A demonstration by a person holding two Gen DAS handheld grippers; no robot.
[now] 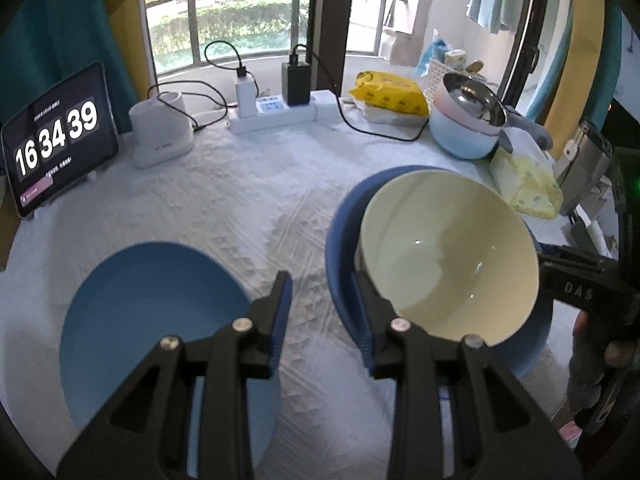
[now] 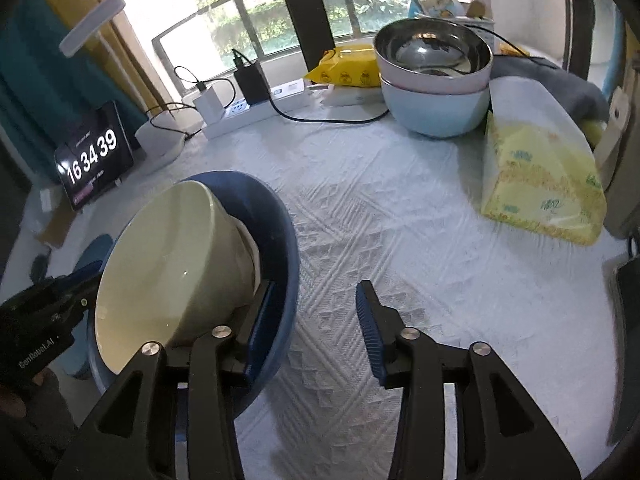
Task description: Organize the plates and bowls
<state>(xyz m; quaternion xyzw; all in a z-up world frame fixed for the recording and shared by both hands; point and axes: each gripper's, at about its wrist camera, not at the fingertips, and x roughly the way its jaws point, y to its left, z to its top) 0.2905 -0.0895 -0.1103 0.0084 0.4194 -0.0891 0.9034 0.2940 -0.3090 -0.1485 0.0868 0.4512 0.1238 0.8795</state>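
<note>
The pale cream glazed ceramic bowl [image 1: 448, 256] is sitting tilted inside the deep blue plastic bowl [image 2: 280, 240], its mouth tipped toward the cameras and its foot leaning on the blue bowl's far wall. Taking that cream bowl as the landmark: the flat blue round plate [image 1: 152, 320] is lying to its left on the white textured surface [image 2: 400, 240], apart from it; the stack of a steel-lined pink bowl in a light blue bowl [image 2: 434, 84] is standing well behind it to the right, just beside the yellow tissue pack [image 2: 540, 184].

The left hand-held gripper [image 1: 322, 312] is hovering with its jaws apart over bare cloth. One blue pad is sitting at the left rim of the nested bowls, though whether it touches cannot be told, and nothing is between the pads. The right hand-held gripper [image 2: 316, 328] is standing spread, its left pad down inside the blue bowl against the cream bowl's outer wall and its right pad outside over the cloth; the blue bowl's wall is lying between them, unpinched.

The cream bowl looks stiff, smooth, fairly heavy and breakable, so it would likely slip under a shallow pinch. A deep bite across the rim seems the safest hold. The plastic bowl looks light and may shift if nudged.
</note>
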